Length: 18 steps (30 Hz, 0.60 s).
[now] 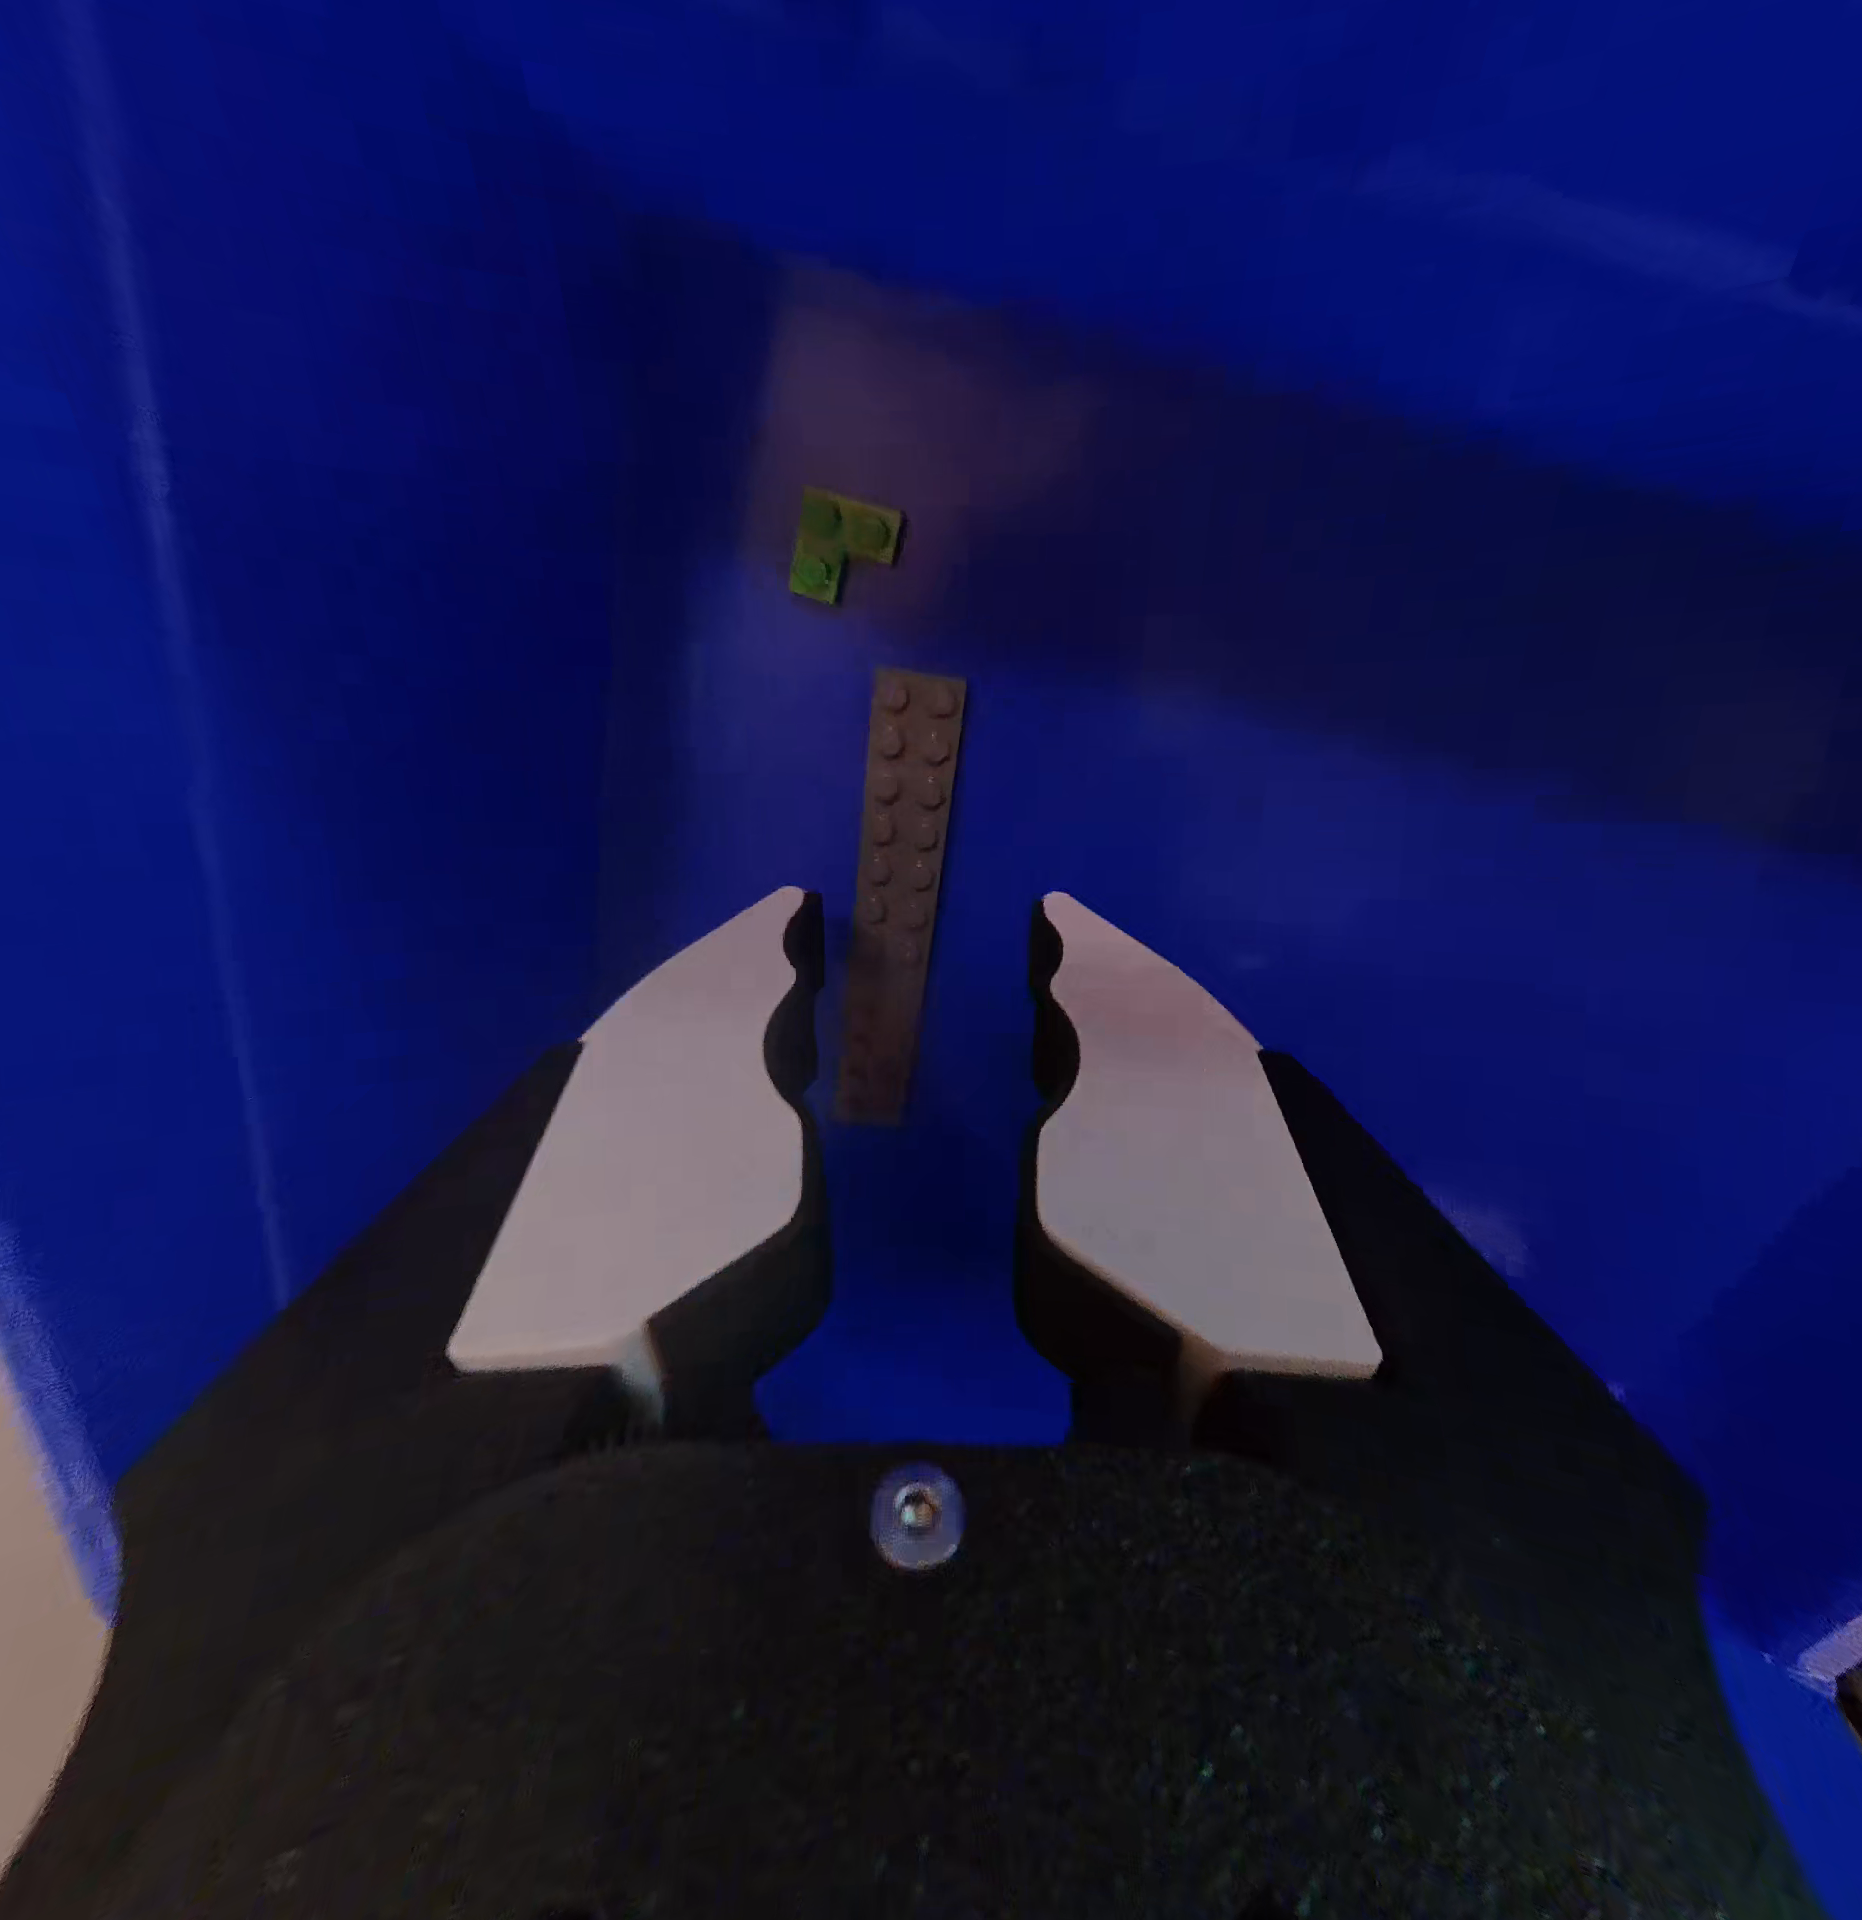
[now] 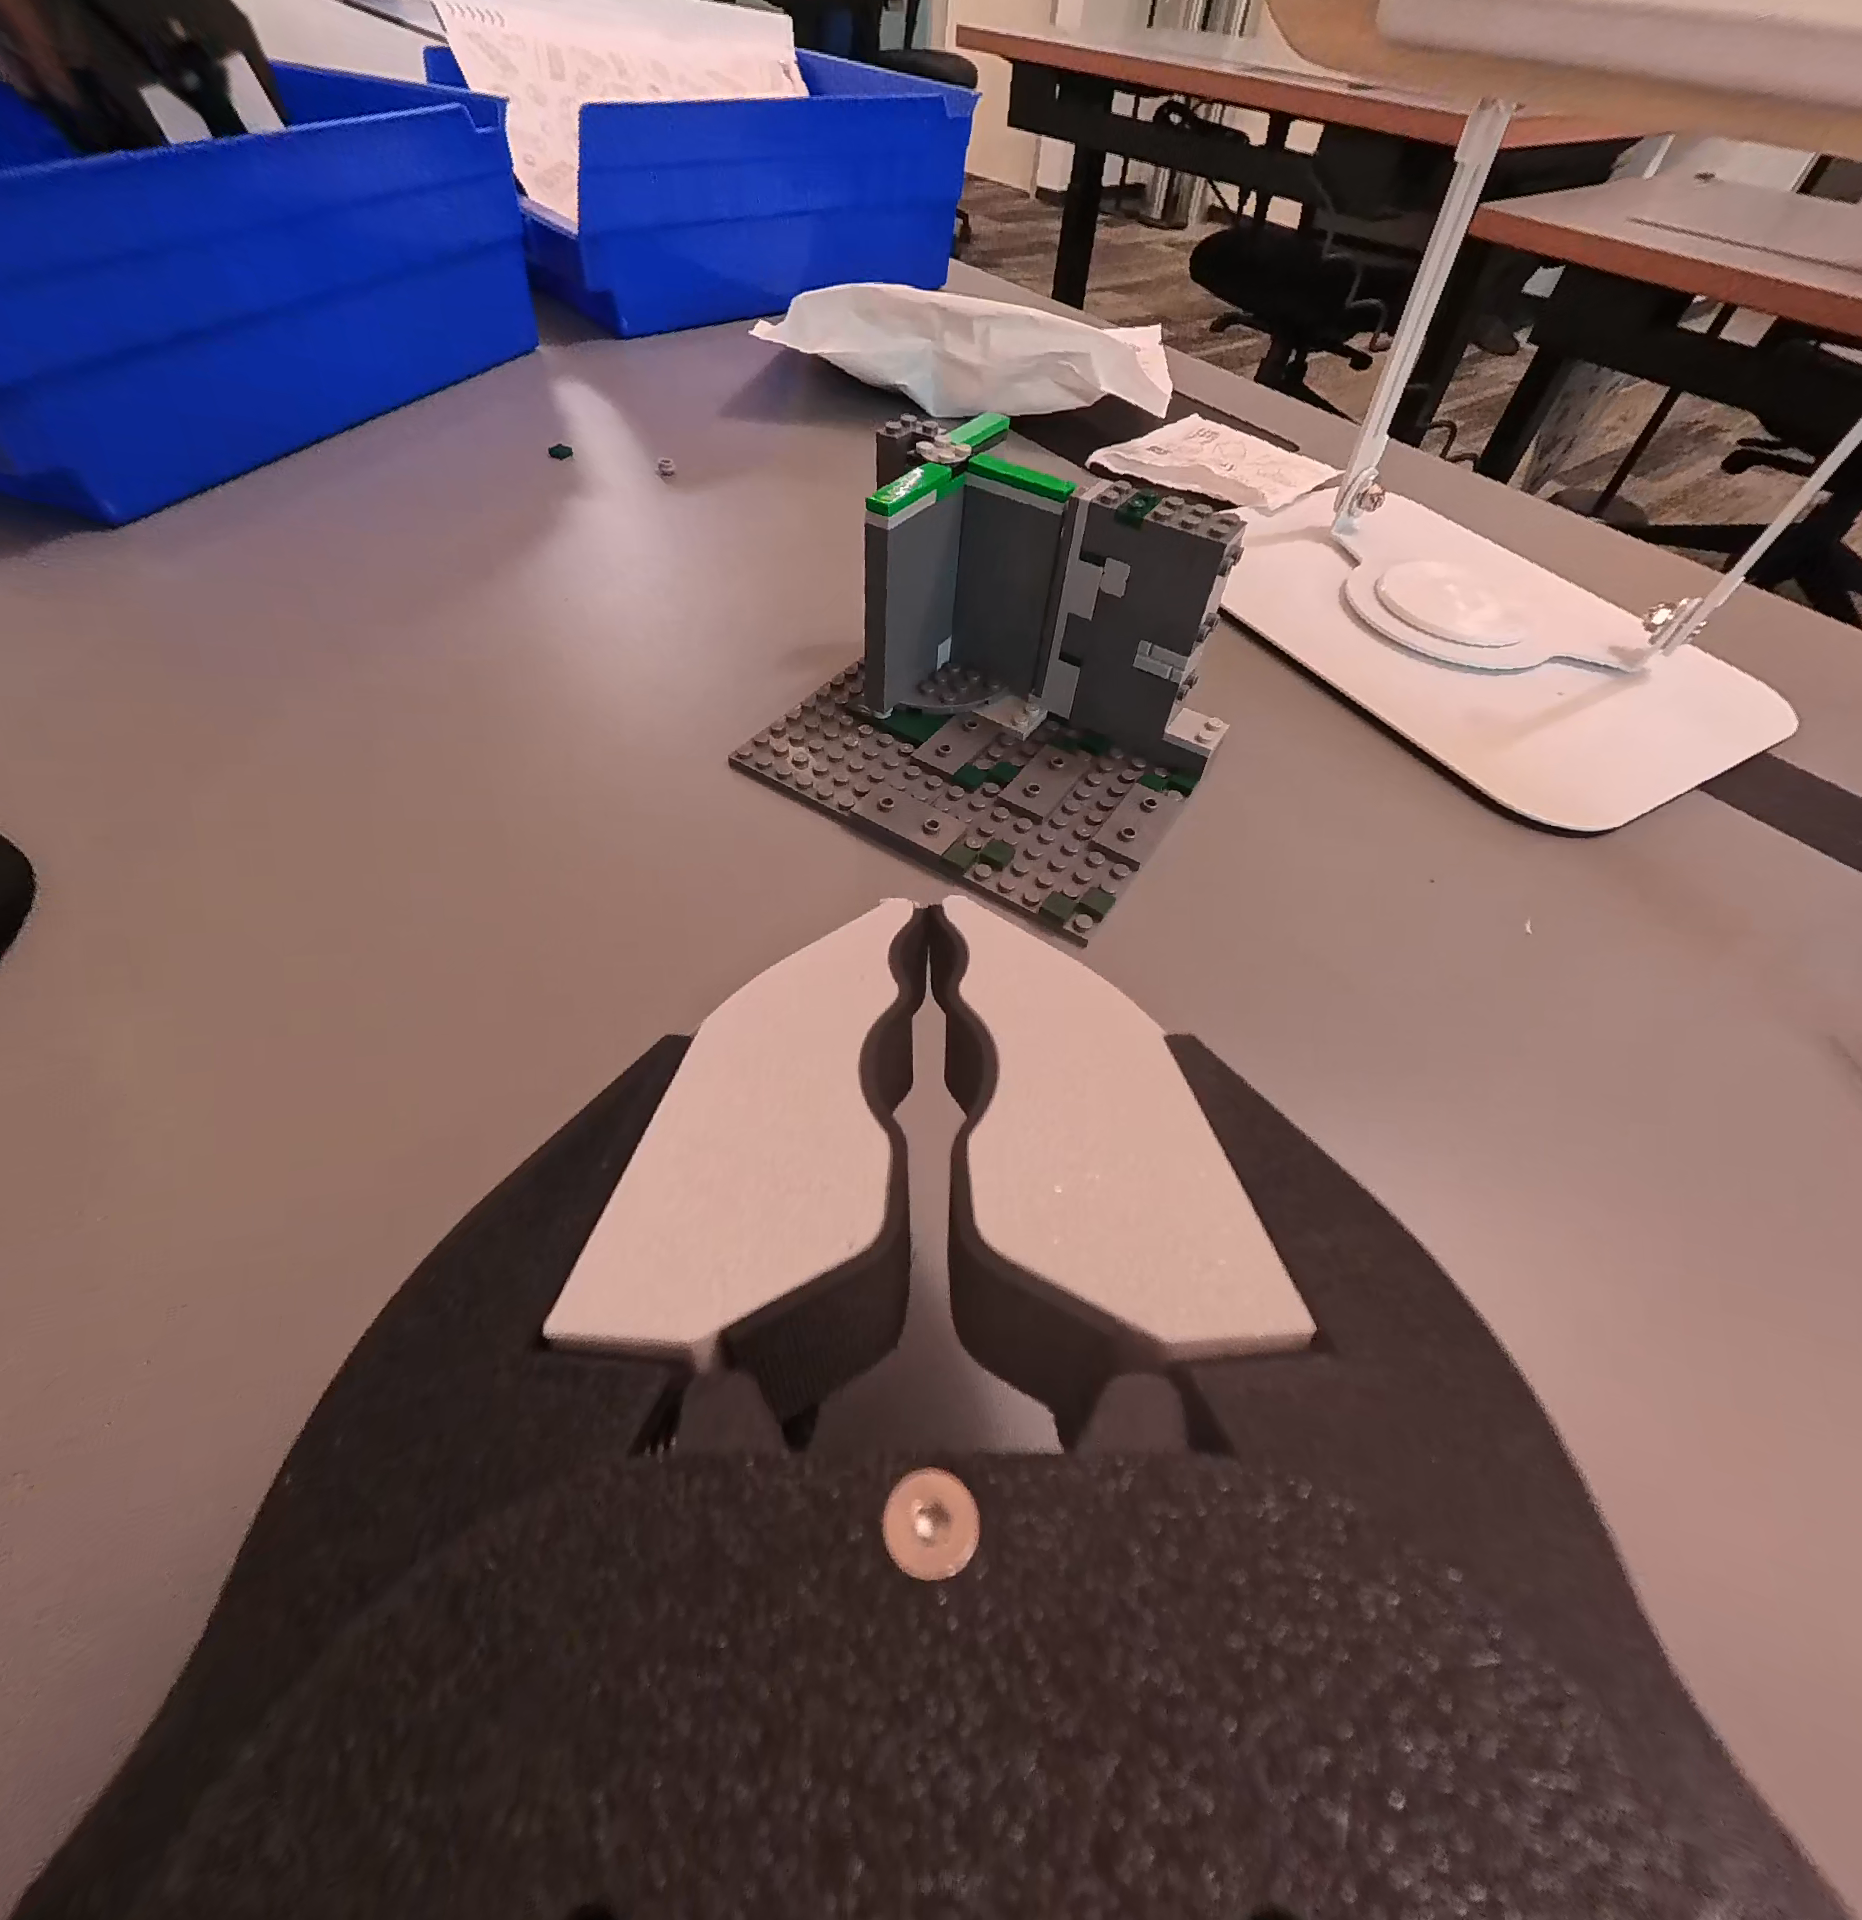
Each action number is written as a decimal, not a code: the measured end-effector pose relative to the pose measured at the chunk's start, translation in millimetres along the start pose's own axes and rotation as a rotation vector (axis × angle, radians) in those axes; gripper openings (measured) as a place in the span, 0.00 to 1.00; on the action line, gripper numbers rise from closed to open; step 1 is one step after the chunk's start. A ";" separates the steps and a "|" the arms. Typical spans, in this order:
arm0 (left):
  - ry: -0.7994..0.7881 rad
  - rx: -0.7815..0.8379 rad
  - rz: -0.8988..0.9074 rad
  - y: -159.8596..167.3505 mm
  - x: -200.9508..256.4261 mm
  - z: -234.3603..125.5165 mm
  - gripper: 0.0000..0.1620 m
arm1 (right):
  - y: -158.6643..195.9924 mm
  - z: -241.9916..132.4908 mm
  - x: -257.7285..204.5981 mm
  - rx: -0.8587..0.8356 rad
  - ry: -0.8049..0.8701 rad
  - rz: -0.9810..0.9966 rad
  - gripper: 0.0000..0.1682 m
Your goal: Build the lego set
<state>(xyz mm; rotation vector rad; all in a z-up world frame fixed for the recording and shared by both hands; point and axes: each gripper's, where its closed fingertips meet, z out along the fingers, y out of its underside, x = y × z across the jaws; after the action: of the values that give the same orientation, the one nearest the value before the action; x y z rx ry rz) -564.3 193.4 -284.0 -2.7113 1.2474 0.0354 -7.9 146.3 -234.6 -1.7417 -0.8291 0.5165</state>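
Note:
My left gripper (image 1: 925,914) is open inside a blue bin (image 1: 387,727). A long dark grey studded plate (image 1: 906,883) lies on the bin floor, running between and beyond the fingertips. A small lime green corner plate (image 1: 842,551) lies past it. My right gripper (image 2: 932,912) is shut and empty, hovering over the grey table (image 2: 387,779). Ahead of it stands the lego build (image 2: 1031,644): grey walls with green tops on a dark grey studded baseplate (image 2: 854,758). The left gripper (image 2: 148,73) shows dark in the far left bin.
Two blue bins (image 2: 231,281) stand at the back left, one holding an instruction sheet (image 2: 615,62). A crumpled white bag (image 2: 958,343), a small paper (image 2: 1207,462) and a white stand base (image 2: 1509,675) lie behind and right. Two tiny loose pieces (image 2: 561,451) lie near the bins. Left tips to right tips: about 55 cm. From the right gripper's tips to the lego build (image 2: 1031,644) is close to 15 cm.

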 end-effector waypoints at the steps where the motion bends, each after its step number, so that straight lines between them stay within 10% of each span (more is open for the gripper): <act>1: 0.007 -0.020 0.002 2.3 -1.1 3.3 0.24 | 0.5 0.4 0.2 -0.001 -0.002 0.002 0.00; 18: 0.052 -0.111 -0.011 9.0 -1.7 11.5 0.11 | 1.9 -1.1 -1.6 -0.009 -0.018 -0.015 0.00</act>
<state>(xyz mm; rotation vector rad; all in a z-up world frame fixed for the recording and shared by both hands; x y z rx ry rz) -571.8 190.7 -296.4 -2.8303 1.2817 0.0344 -7.7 144.0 -236.1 -1.7401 -0.8573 0.5196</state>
